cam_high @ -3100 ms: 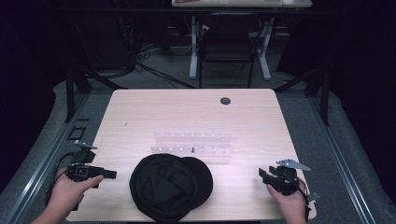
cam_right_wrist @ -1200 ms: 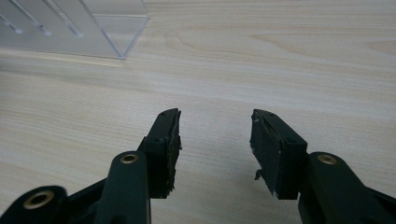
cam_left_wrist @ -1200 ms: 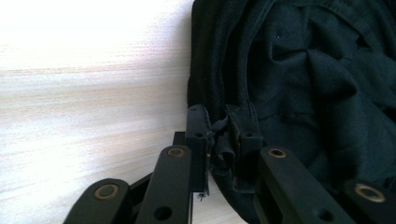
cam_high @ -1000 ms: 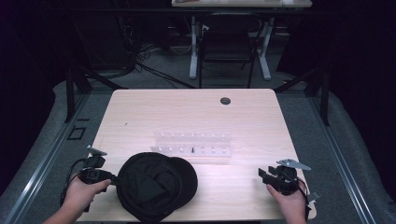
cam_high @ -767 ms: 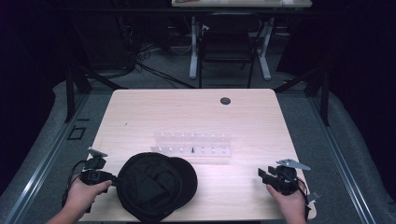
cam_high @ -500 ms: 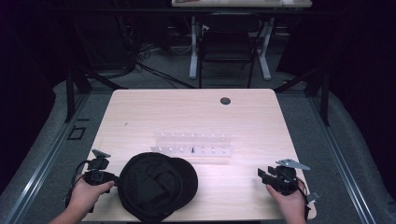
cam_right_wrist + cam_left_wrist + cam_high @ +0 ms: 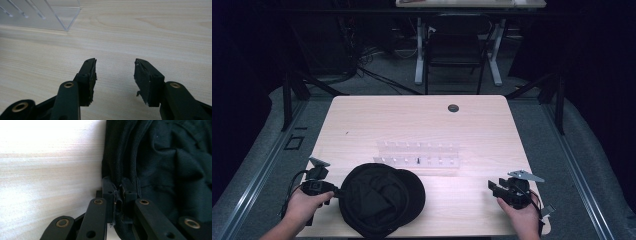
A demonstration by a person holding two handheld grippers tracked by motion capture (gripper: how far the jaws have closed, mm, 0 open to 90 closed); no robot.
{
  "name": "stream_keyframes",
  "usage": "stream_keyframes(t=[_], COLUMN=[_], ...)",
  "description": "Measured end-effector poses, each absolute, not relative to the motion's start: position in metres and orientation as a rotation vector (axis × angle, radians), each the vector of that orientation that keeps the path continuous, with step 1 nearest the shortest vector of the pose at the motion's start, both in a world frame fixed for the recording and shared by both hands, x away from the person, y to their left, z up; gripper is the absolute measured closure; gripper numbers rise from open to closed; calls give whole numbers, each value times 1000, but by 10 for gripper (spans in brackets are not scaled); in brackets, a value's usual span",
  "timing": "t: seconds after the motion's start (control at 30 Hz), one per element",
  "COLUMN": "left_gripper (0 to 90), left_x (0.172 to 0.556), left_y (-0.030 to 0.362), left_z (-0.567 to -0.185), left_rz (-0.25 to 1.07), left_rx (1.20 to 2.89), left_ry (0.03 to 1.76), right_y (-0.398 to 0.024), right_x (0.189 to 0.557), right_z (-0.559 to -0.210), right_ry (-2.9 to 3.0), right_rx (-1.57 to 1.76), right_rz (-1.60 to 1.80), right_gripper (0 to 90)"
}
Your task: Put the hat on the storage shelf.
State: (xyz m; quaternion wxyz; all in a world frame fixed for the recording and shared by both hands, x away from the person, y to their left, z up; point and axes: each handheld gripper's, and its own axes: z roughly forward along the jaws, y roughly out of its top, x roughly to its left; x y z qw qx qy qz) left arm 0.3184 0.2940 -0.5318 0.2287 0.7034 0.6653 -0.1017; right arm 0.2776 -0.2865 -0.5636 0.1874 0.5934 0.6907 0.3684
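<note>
A black fabric cap [image 7: 379,200] lies on the wooden table [image 7: 422,125] near its front edge, left of centre. My left gripper [image 7: 335,191] is at the cap's left edge. In the left gripper view the cap [image 7: 170,170] has its seamed rim pinched between the pads of this gripper [image 7: 117,192], whose jaws have just been closing on it. My right gripper [image 7: 493,188] rests low at the front right, well away from the cap. In its own view the right gripper [image 7: 115,72] is open over bare wood with nothing between its pads.
A clear acrylic rack [image 7: 418,157] with small pegs stands just behind the cap, and its corner [image 7: 37,15] is ahead of the right gripper. A dark round grommet [image 7: 453,108] sits at the table's far edge. A chair [image 7: 454,50] stands beyond the table.
Since the earliest frame the left gripper has come up to the cap's left edge, and the cap lies farther left. The right gripper has not moved.
</note>
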Motion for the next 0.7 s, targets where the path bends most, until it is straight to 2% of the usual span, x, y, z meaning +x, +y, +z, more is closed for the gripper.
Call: stream_keyframes(t=[0.7], left_gripper=[852], left_x=[316], left_y=[305], left_z=[-498], left_rz=[-487], left_rx=[1765], left_ry=[1802], right_y=[-286], right_x=[278], right_z=[-565], right_ry=[1951], right_rx=[1675], right_rz=[1031], right_gripper=[515])
